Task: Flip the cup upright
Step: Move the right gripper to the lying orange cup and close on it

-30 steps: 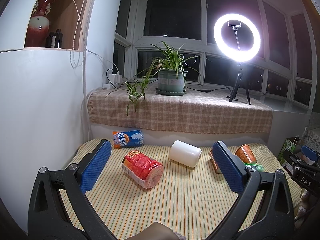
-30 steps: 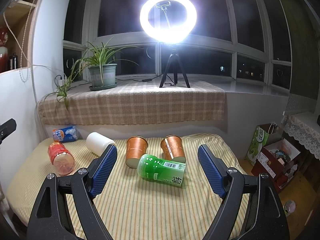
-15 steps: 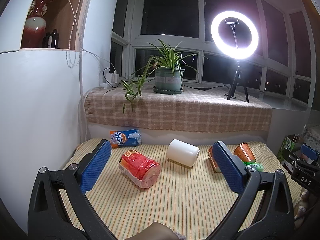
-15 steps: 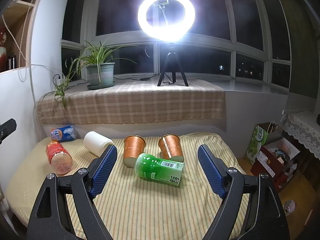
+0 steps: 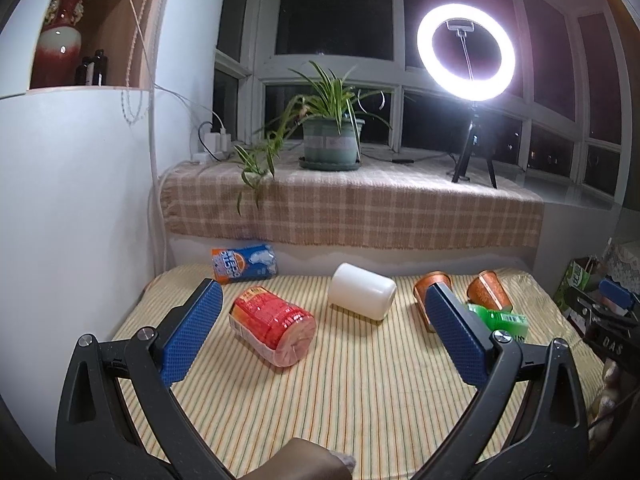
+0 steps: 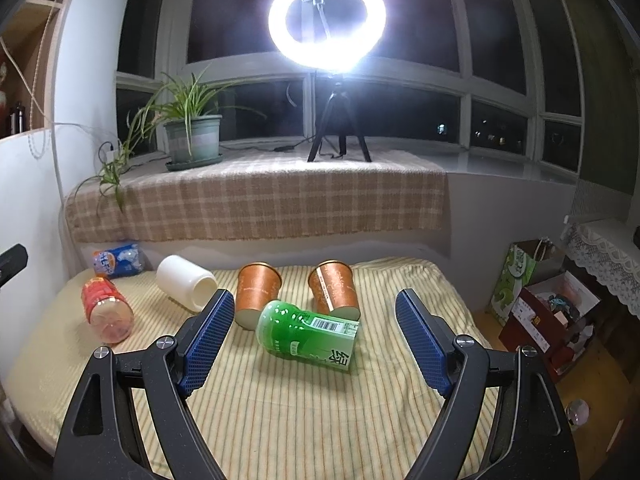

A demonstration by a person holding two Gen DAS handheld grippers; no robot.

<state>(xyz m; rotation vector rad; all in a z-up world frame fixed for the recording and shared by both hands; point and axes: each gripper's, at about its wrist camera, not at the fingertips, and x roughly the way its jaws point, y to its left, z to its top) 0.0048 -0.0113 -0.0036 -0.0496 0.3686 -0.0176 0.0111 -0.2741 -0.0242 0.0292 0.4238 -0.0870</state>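
Several cups lie on their sides on a striped cloth (image 6: 320, 400). A green cup (image 6: 308, 334) lies just beyond and between my right gripper's pads; two copper cups (image 6: 256, 294) (image 6: 334, 288) lie behind it. A white cup (image 6: 184, 282) and a red cup (image 6: 106, 312) lie to the left. My right gripper (image 6: 316, 336) is open and empty. In the left wrist view the red cup (image 5: 272, 326) and white cup (image 5: 362, 296) lie ahead of my open, empty left gripper (image 5: 320, 340). The green cup (image 5: 500, 320) is partly hidden behind its right pad.
A blue-and-orange cup (image 5: 244, 262) lies at the back left by the wall. A plaid-covered ledge (image 6: 256, 196) holds a potted plant (image 6: 192, 140) and a ring light (image 6: 326, 28). Boxes and bags (image 6: 540, 304) stand on the floor at right. A white cabinet (image 5: 72, 208) flanks the left.
Both grippers have moved slightly forward and lower toward the cups. Jaws stay open; no cup has moved.
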